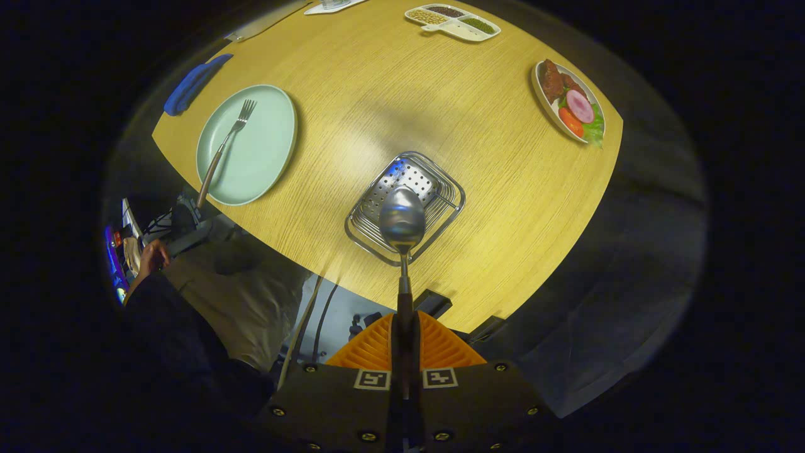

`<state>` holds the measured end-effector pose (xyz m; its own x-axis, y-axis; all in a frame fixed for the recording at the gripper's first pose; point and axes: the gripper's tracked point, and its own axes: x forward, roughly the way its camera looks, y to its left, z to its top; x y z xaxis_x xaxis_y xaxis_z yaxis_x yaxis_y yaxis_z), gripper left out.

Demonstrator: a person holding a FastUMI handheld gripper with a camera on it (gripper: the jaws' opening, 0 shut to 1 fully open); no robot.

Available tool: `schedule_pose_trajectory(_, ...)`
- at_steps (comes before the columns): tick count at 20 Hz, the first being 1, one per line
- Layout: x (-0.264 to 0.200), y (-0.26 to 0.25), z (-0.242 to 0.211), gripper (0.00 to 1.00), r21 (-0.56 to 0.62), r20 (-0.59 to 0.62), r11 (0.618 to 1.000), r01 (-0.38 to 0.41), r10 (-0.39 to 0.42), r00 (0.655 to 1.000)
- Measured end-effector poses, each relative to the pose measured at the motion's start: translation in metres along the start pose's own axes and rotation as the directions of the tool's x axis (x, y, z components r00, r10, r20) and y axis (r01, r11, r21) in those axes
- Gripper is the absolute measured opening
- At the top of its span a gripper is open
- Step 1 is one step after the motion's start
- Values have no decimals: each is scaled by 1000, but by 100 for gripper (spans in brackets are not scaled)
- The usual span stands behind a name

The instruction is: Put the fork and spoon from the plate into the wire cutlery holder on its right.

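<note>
My gripper [404, 336] is shut on the dark handle of a metal spoon [402, 220], held high above the wooden table [503, 207]. The spoon's bowl points forward and hangs over the near side of the wire cutlery holder [434, 179], a square metal basket with a perforated bottom. To the holder's left lies a pale green plate [264, 157]. A fork [223, 148] with a brown handle rests on that plate, tines pointing away, its handle reaching past the plate's near rim.
A white dish of food [569, 100] sits at the table's far right. A divided white tray [453, 21] stands at the back, a blue object [192, 85] at the far left edge. A person's hand [151, 258] and dark sleeve are below the table's left edge.
</note>
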<state>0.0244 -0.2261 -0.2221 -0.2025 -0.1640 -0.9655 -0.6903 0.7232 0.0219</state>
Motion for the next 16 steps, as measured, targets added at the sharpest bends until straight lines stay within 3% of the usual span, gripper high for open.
schedule_pose_trajectory(7, 17, -5, 20, 4, -28, -98, 999, 15, -18, 995)
schedule_pose_trajectory(16, 12, -8, 40, 14, 30, -63, 999, -25, 27, 998)
